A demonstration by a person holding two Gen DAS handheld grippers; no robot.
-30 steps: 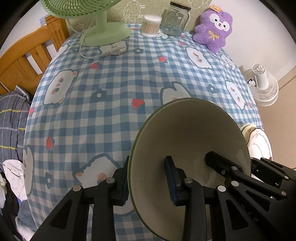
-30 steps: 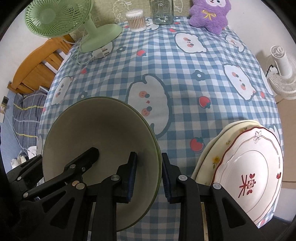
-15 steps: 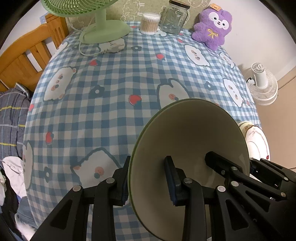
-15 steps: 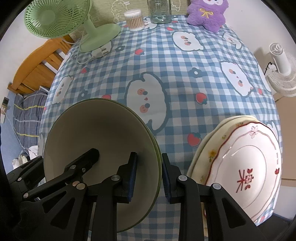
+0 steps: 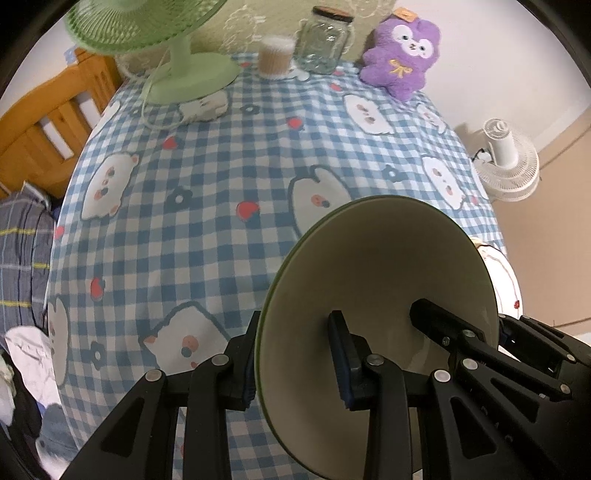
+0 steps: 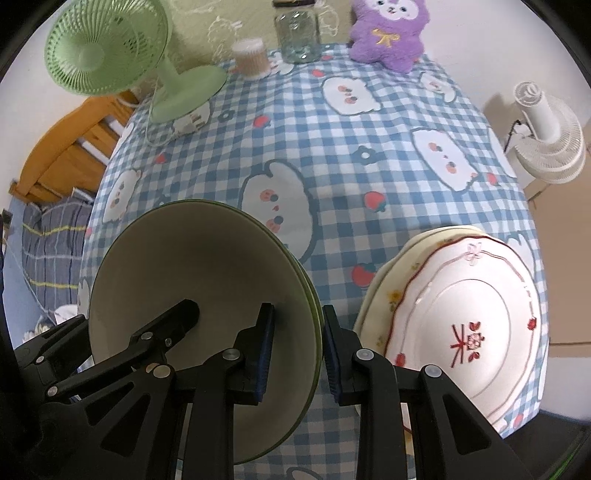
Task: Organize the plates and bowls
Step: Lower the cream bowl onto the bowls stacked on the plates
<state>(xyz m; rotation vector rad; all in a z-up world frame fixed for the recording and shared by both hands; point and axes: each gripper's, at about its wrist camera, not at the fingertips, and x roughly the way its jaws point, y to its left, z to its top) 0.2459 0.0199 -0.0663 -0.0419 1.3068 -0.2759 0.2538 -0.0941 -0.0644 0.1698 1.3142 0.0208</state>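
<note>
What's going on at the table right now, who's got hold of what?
Both handheld grippers are clamped on the rim of the green bowl, which looks like two nested bowls, held tilted above the checked tablecloth. The left gripper pinches one side of the rim, the right gripper the opposite side. A stack of plates, the red-trimmed one on top, sits at the table's near right edge. The bowl has not been set down.

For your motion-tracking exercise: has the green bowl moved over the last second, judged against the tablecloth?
Yes. The green bowl, clamped by both grippers, has travelled forward towards the purple toy; the tablecloth's far end now looks nearer.
</note>
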